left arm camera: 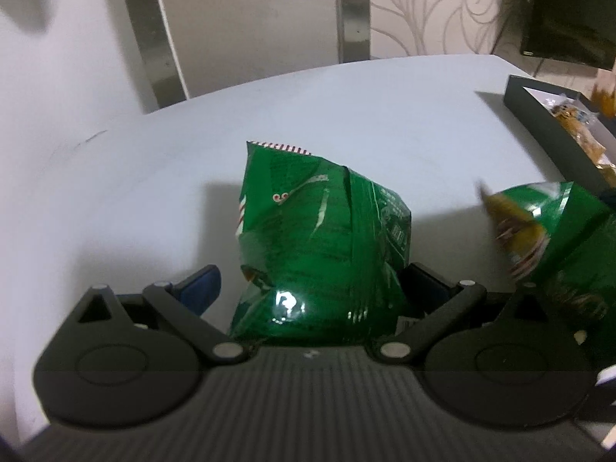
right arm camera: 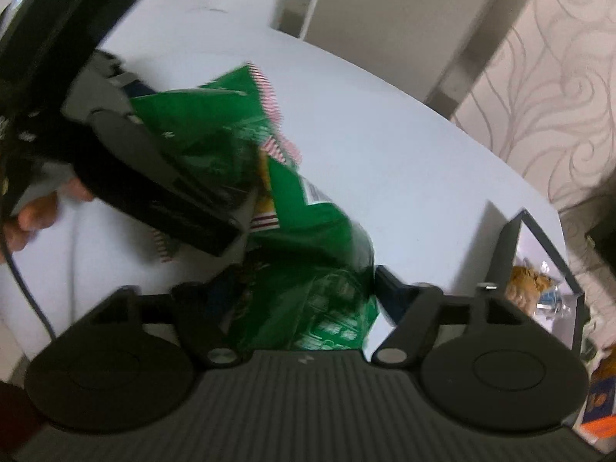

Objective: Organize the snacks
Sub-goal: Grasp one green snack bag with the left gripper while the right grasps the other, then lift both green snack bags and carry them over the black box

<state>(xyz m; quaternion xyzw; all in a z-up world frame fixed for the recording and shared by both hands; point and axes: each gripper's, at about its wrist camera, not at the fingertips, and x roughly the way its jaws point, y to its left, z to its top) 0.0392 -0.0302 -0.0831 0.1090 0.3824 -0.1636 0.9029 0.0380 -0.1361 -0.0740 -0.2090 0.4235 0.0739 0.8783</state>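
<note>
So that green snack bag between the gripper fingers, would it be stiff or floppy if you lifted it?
Probably floppy: the green snack bag is already creased and crumpled. Its glossy film shows bright glare, so it may slip between the left gripper's wide-open fingers. It looks puffed rather than packed, so likely light for its size and easily pushed across the white table.

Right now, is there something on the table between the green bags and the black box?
Nothing visible. In the left wrist view, bare table lies between the green snack bags and the black box, which already holds some snacks.
</note>
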